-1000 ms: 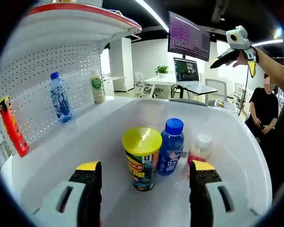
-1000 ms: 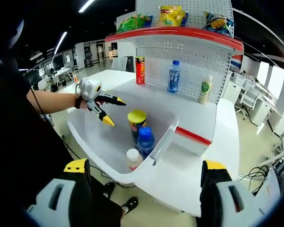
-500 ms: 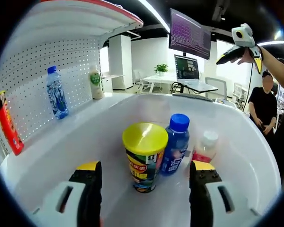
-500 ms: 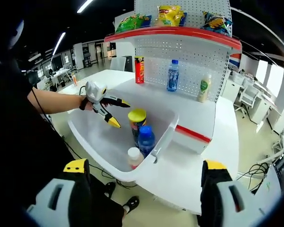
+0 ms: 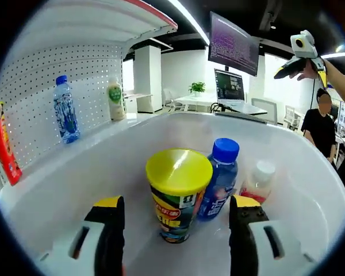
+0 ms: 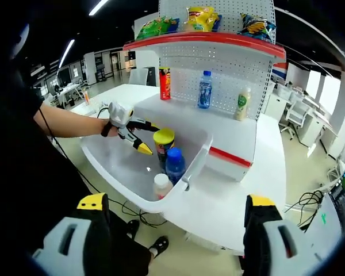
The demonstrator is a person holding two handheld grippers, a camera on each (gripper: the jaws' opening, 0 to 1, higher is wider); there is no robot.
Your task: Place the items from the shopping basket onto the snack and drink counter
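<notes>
- My left gripper (image 5: 175, 230), jaws wide, sits inside the white plastic basket (image 5: 92, 172) before the yellow-lidded snack cup (image 5: 178, 192).
- My right gripper (image 6: 175, 230) is wide, empty.

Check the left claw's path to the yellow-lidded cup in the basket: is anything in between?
Nothing visible stands in the way. The left claw is open, and the yellow-lidded cup stands right ahead between its two jaws on the basket floor. The blue-capped bottle stands beside the cup on its far side, not in front.
</notes>
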